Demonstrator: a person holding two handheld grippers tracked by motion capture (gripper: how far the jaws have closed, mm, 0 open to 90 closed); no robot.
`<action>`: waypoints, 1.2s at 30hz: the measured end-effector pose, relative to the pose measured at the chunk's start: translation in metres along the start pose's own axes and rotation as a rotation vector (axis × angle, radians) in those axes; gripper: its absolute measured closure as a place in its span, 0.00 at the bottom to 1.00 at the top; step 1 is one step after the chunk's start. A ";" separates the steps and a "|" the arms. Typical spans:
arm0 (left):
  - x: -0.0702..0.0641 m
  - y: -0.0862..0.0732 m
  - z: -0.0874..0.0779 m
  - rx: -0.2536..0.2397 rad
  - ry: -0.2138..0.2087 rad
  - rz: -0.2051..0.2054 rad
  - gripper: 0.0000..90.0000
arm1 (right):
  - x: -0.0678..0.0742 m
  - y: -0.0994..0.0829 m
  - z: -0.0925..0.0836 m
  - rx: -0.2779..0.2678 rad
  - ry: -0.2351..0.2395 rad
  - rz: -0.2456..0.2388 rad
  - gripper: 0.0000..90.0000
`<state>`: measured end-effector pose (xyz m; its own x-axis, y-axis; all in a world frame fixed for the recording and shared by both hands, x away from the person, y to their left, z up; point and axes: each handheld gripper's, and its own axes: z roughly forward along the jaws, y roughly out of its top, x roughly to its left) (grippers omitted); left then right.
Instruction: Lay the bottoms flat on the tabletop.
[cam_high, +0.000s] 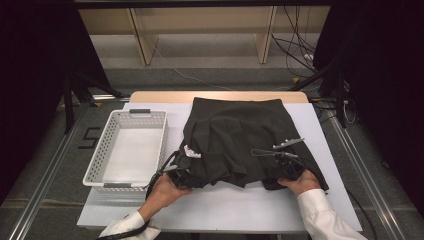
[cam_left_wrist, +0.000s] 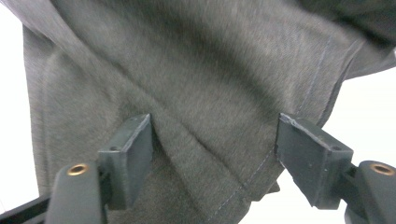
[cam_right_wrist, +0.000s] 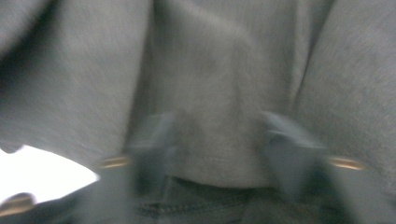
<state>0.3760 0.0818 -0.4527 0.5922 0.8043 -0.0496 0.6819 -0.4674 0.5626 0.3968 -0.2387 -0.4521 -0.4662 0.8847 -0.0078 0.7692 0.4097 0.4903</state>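
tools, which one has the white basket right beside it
The left tool, at the near left edge of the dark garment, sits next to the white basket. The right tool is across the garment, far from it.

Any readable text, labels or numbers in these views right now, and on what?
None can be read.
The dark garment shows no label or print.
The white basket is plain.
A dark mark on the floor left of the basket resembles "5", too unclear to confirm.
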 end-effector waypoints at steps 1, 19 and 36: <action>0.000 0.000 0.002 0.011 0.001 0.001 0.28 | 0.001 -0.001 0.003 0.008 0.024 -0.008 0.81; -0.004 -0.009 0.019 0.080 0.002 0.066 0.26 | 0.024 0.001 -0.039 -0.173 0.145 -0.018 0.48; -0.011 0.001 0.021 0.008 -0.042 0.075 0.88 | -0.031 -0.017 -0.049 -0.223 0.007 0.109 0.46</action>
<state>0.3790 0.0646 -0.4693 0.6591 0.7509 -0.0423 0.6383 -0.5288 0.5594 0.3768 -0.2845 -0.4171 -0.3891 0.9192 0.0610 0.6998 0.2519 0.6685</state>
